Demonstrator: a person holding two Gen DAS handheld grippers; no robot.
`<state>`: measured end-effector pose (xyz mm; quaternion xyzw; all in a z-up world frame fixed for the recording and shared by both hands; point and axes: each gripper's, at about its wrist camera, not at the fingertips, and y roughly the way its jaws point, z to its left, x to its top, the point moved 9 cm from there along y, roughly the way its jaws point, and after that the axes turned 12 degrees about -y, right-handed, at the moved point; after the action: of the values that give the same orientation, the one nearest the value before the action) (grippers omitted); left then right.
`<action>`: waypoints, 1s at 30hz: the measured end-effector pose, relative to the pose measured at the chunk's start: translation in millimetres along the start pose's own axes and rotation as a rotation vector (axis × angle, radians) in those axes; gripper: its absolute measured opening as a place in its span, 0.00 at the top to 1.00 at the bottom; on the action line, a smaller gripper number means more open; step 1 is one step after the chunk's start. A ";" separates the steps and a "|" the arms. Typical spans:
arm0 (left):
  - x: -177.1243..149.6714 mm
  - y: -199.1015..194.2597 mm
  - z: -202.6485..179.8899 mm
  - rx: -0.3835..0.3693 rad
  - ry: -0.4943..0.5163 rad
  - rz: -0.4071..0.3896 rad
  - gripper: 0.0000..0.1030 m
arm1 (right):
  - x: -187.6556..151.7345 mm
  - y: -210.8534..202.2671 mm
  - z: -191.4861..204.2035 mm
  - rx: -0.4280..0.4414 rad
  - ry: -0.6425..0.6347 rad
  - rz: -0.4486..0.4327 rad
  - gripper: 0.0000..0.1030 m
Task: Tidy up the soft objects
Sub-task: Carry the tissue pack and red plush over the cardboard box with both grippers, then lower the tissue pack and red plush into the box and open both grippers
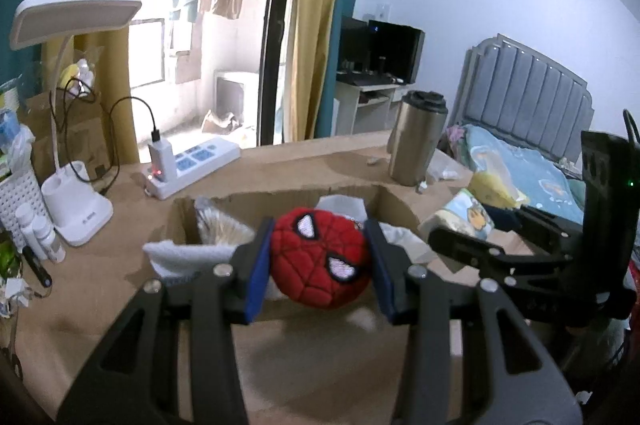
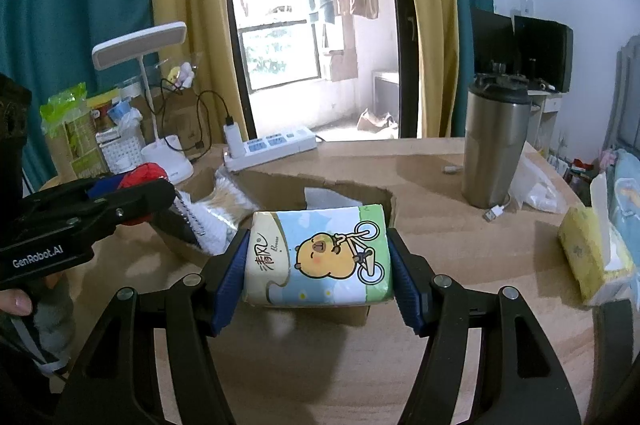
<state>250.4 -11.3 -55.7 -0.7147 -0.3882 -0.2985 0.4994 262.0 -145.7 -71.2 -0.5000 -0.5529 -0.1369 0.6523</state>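
My left gripper (image 1: 318, 257) is shut on a red Spider-Man plush head (image 1: 322, 255) and holds it above the near edge of an open cardboard box (image 1: 384, 199). My right gripper (image 2: 318, 261) is shut on a tissue pack (image 2: 320, 257) printed with a cartoon bear on a bicycle, held at the box's (image 2: 280, 181) near right side. The box holds white cloths (image 1: 176, 253) and a white brush-like item (image 2: 224, 213). The left gripper with the plush (image 2: 144, 173) shows at the left of the right wrist view; the right gripper with the pack (image 1: 464, 217) shows at the right of the left wrist view.
On the wooden table stand a steel tumbler (image 2: 496, 145), a white power strip (image 2: 272, 143) with a charger, a white desk lamp (image 1: 76, 209) and a white basket (image 1: 16, 201). A yellow tissue pack (image 2: 588, 253) lies at the right. A bed (image 1: 532, 161) stands beyond the table.
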 end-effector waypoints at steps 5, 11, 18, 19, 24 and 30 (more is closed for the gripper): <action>6.9 10.9 0.2 0.004 0.000 0.001 0.56 | 9.9 5.2 -6.9 -0.001 0.009 -0.022 0.34; 14.1 26.2 1.9 0.008 -0.008 0.013 0.56 | 22.7 15.1 -10.2 0.008 -0.002 -0.035 0.34; 21.6 40.7 5.6 0.019 -0.018 0.025 0.56 | 31.6 29.1 -11.6 0.027 0.000 -0.039 0.34; 22.3 43.0 6.2 0.020 -0.019 0.027 0.56 | 32.4 31.7 -11.9 0.029 0.000 -0.037 0.34; 26.6 58.5 12.4 0.023 -0.040 0.042 0.56 | 34.4 45.3 -14.3 0.042 0.001 -0.024 0.34; 30.2 78.7 22.9 0.028 -0.060 0.066 0.56 | 36.3 62.4 -11.6 0.081 -0.001 -0.015 0.34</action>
<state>334.2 2.4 -76.4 -0.7288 -0.3832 -0.2549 0.5070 327.2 -112.6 -70.0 -0.4689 -0.5623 -0.1189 0.6707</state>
